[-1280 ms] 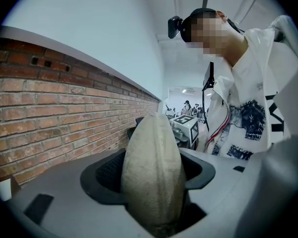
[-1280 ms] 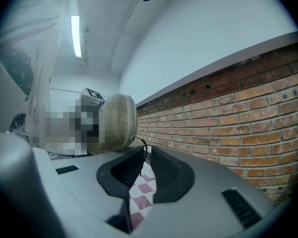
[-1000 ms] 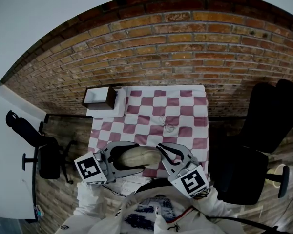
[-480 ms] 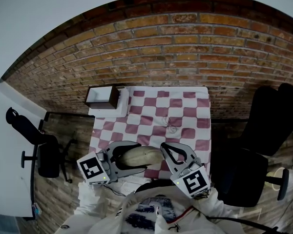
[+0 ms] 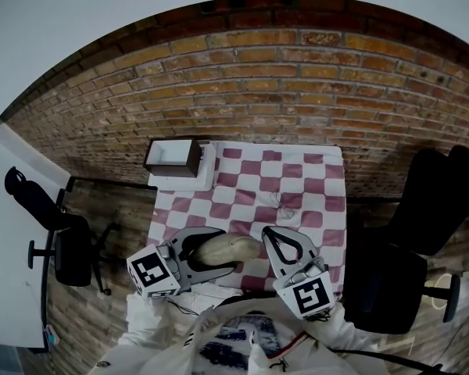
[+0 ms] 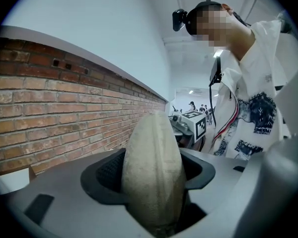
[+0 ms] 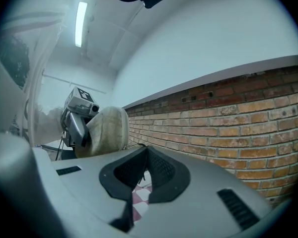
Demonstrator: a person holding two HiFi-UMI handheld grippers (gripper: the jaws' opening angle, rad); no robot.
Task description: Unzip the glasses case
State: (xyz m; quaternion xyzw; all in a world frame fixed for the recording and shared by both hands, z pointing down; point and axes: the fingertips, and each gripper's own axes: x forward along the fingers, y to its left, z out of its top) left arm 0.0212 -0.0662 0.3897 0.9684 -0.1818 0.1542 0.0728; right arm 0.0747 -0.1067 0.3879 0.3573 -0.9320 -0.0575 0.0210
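A beige oval glasses case (image 5: 219, 250) hangs over the near edge of the checkered table (image 5: 297, 180). My left gripper (image 5: 231, 250) is shut on it, with a pad on each flat side. In the left gripper view the case (image 6: 154, 172) stands on edge between the dark pads (image 6: 108, 171). My right gripper (image 5: 264, 233) is at the case's right end with its jaws together. In the right gripper view a thin dark zipper pull (image 7: 140, 144) sticks out at the tips of the right gripper (image 7: 145, 150), toward the case (image 7: 107, 129).
A white box with a brown side (image 5: 174, 158) sits on the table's far left corner. A small wire-like object (image 5: 285, 202) lies mid-table. A brick wall (image 5: 297, 92) stands behind. Black chairs stand to the right (image 5: 422, 209) and left (image 5: 62, 244).
Both grippers and the case have drifted slightly right along the table's near edge. The right jaws have pressed fully together at the case's end.
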